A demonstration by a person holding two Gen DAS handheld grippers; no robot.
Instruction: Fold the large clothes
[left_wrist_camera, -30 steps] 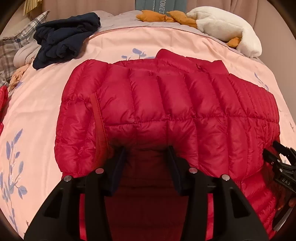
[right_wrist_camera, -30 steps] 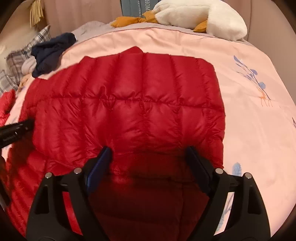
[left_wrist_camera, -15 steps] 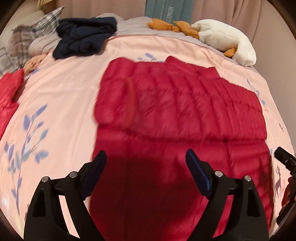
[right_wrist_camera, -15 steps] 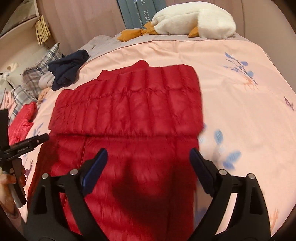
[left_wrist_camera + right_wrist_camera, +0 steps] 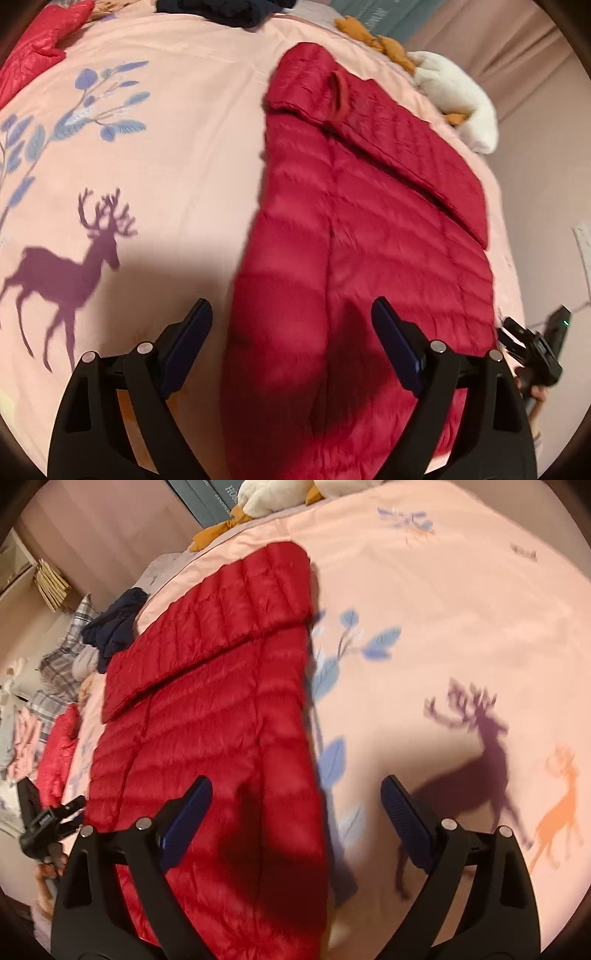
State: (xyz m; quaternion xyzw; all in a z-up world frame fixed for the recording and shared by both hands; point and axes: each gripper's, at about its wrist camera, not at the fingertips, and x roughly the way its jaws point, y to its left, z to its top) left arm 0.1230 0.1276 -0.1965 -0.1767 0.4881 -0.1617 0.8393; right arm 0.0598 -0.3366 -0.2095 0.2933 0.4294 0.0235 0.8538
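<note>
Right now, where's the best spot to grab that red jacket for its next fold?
Probably the near hem of the jacket, one corner each, coming from the near edge of the bed: the far end is already folded over and it lies flat lengthwise.

We note our left gripper (image 5: pixel 290 328): matte black plastic arms, angular and triangular in section, each with two round silver screw heads. Dark blue pads (image 5: pixel 395 339) line the inner finger faces. Our right gripper (image 5: pixel 295 805) is built alike, its blue pads (image 5: pixel 404 812) finely ribbed. Seen from the side, its body carries a small green light.
</note>
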